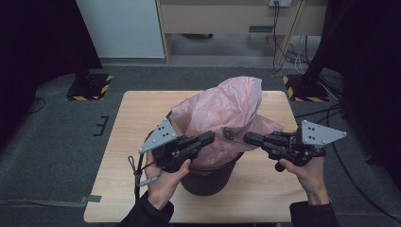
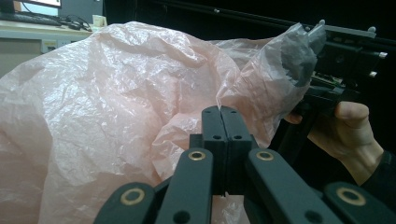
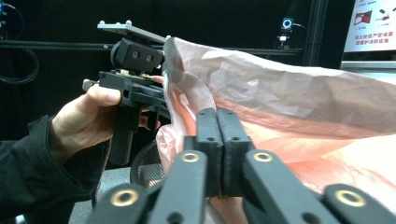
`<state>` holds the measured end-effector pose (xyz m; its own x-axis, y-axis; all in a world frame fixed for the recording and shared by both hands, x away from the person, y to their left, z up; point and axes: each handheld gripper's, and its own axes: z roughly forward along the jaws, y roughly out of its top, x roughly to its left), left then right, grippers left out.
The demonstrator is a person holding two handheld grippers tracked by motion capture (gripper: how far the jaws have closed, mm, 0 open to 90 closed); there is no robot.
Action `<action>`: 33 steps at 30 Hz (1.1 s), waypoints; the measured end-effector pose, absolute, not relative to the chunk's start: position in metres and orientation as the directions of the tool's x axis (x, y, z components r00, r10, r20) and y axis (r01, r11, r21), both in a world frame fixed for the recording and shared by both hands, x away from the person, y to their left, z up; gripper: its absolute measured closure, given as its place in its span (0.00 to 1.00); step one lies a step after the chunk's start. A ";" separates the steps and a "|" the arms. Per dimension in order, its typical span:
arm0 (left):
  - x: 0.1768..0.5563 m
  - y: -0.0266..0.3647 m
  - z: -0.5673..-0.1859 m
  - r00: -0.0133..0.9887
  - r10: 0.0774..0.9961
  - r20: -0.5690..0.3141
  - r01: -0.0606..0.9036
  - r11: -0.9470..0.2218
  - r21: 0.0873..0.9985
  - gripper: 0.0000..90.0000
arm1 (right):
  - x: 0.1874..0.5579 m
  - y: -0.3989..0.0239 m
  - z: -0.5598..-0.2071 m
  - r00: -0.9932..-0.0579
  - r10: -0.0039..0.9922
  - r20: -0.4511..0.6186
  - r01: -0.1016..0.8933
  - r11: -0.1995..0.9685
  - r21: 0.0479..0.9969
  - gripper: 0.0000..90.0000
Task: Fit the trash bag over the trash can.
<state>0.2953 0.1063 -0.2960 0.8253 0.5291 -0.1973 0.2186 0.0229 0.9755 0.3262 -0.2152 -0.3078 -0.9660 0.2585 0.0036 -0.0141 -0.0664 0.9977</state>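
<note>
A thin pink plastic bag (image 1: pixel 227 109) billows up out of a dark round bin (image 1: pixel 208 177) at the middle of the wooden table (image 1: pixel 137 113). My left gripper (image 1: pixel 208 137) meets the bag's left side at the bin's rim. Its jaws (image 2: pixel 220 109) are pressed together, and the film's folds run into their tips. My right gripper (image 1: pixel 248 138) comes in from the right at the same height. Its jaws (image 3: pixel 217 112) are also together, with pink film (image 3: pixel 289 93) bunched under and behind them. The bin's mesh wall (image 3: pixel 147 165) shows below the bag.
Grey floor surrounds the table. Two stand bases with yellow-black tape (image 1: pixel 90 87) (image 1: pixel 302 87) sit beyond its far corners, with cables (image 1: pixel 326 111) on the right. A wooden bench (image 1: pixel 236 19) stands at the back. The person's forearms enter from the near edge.
</note>
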 end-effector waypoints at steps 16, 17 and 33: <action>0.286 0.114 -0.294 0.841 0.505 -0.192 0.199 0.041 0.979 1.00 | 0.339 -0.218 -0.309 -0.919 0.369 0.140 0.109 -0.104 0.989 1.00; 0.286 0.115 -0.294 0.840 0.506 -0.193 0.200 0.041 0.979 1.00 | 0.340 -0.219 -0.310 -0.915 0.378 0.145 0.114 -0.101 0.988 1.00; 0.279 0.181 -0.310 0.773 0.577 -0.265 0.247 0.110 0.963 1.00 | 0.366 -0.247 -0.325 -0.776 0.552 0.305 0.260 -0.159 0.952 1.00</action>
